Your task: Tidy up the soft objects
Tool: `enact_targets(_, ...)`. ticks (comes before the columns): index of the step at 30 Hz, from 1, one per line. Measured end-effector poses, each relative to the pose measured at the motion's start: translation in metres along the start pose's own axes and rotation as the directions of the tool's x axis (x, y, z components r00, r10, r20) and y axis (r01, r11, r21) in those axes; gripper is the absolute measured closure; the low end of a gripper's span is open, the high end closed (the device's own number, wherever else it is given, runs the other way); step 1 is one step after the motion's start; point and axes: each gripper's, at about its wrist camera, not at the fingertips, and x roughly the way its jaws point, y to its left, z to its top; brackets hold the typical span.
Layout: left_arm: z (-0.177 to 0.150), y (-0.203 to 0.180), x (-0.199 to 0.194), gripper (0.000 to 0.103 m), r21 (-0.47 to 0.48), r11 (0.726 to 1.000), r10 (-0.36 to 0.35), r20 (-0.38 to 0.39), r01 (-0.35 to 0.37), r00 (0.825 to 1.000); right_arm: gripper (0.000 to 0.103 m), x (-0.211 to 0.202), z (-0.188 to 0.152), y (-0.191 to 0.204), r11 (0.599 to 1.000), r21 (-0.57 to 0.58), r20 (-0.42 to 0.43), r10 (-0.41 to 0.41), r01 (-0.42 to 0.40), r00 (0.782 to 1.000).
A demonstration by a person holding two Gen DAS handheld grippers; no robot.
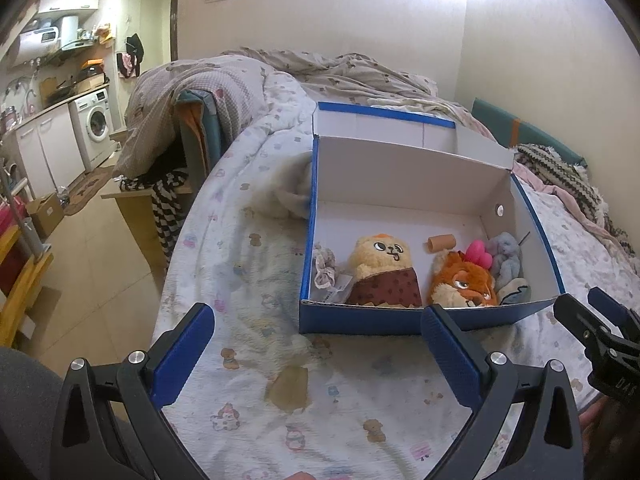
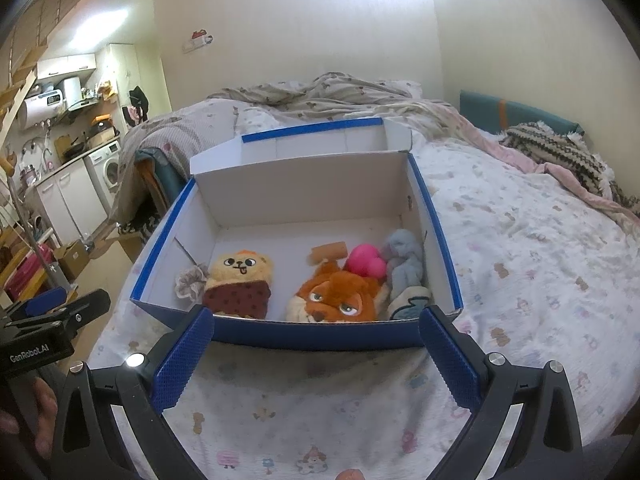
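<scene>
A blue cardboard box (image 1: 404, 322) with white inside sits open on the bed; it also shows in the right wrist view (image 2: 320, 338). Inside lie a cream bear plush (image 1: 380, 268) (image 2: 240, 280), an orange fox plush (image 1: 464, 284) (image 2: 340, 296), a pink heart toy (image 1: 480, 258) (image 2: 364, 266), a pale blue plush (image 1: 508, 258) (image 2: 406, 262), a scrunchie (image 1: 324, 268) (image 2: 190, 284) and a small tan roll (image 1: 442, 242) (image 2: 328, 250). My left gripper (image 1: 316, 344) and my right gripper (image 2: 316, 344) are both open and empty, just in front of the box.
The bed has a patterned quilt (image 1: 256, 248) and rumpled blankets (image 2: 320, 92) behind the box. A striped knit throw (image 2: 560, 148) lies at the right. A wooden side table (image 1: 144, 208) and kitchen units (image 1: 60, 148) stand left of the bed.
</scene>
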Motion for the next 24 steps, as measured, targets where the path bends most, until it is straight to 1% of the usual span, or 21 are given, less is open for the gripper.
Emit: enact_targets(24, 0.0007, -0.0005, 0.0005, 0.000, 0.001, 1.000, -0.005, -0.003, 0.005, 1.000, 0.000, -0.0018, 0.0019, 0.0012, 1.000, 0.000, 0.006, 0.001, -0.001, 1.000)
